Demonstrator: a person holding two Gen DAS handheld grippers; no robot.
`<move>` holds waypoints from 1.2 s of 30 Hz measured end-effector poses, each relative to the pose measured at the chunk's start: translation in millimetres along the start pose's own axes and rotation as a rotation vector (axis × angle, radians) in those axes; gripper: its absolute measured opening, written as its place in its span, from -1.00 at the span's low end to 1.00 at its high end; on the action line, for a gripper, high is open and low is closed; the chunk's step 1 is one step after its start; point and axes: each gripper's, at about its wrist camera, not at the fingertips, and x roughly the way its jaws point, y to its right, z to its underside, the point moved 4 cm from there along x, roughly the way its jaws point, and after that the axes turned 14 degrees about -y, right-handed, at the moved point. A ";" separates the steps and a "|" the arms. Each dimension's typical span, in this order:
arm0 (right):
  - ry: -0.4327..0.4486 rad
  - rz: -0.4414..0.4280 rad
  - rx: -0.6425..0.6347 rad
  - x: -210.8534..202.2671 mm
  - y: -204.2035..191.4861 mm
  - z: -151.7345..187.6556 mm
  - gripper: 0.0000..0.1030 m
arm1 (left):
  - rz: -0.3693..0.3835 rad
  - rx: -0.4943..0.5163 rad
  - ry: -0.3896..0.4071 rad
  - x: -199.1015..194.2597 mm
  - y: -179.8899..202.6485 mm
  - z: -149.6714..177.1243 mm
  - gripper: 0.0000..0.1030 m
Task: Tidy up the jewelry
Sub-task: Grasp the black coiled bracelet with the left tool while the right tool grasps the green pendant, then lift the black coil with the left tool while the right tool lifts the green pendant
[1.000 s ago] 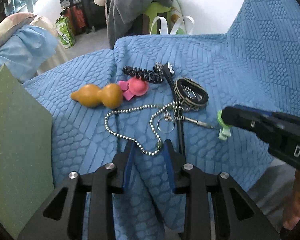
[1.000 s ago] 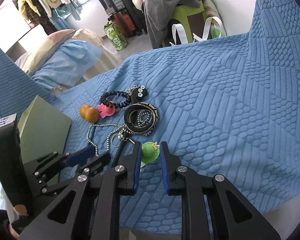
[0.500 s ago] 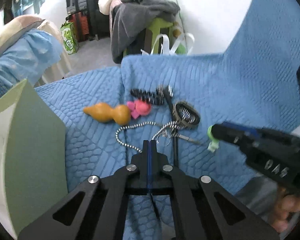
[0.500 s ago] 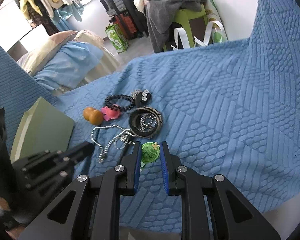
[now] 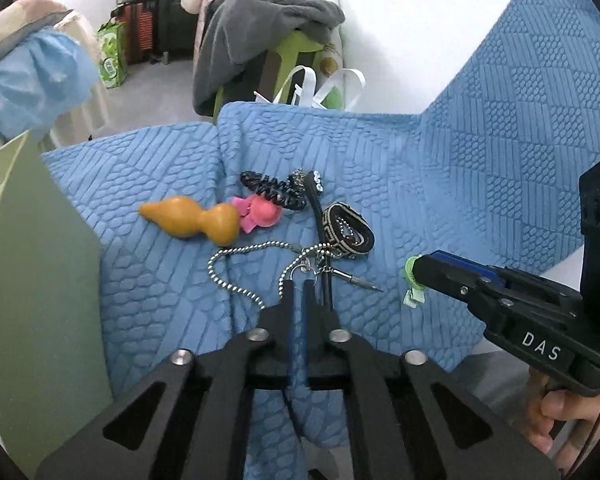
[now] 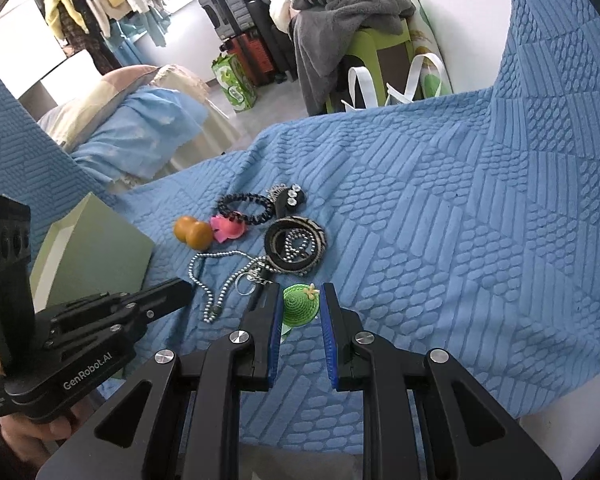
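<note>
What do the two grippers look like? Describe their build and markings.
Both are matte black plastic with angular cut-out linkages, silver pivot screws and blue pads. The left gripper reads "GenRobot.AI" in white on its side; the right gripper shows white letters "DAS". A thin dark cable hangs by the right handle.

The left gripper [image 5: 298, 286], low at centre frame, is opening, its narrow gap apparently empty. The right gripper [image 6: 300, 304], lower centre, clamps something, a hand [image 5: 556, 420] gripping its handle.
</note>
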 end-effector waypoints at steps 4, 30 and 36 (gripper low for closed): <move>-0.009 -0.005 0.036 4.9 12.5 -0.8 -0.68 | 0.033 -0.025 0.007 6.0 3.5 -9.7 -0.42; -0.027 -0.033 0.082 17.5 28.5 -8.4 -0.68 | -0.023 -0.220 -0.008 40.5 -41.2 -77.7 -0.51; -0.024 -0.021 0.082 17.3 27.5 -11.6 -0.68 | -0.049 -0.174 0.014 32.1 -28.8 -79.6 -0.84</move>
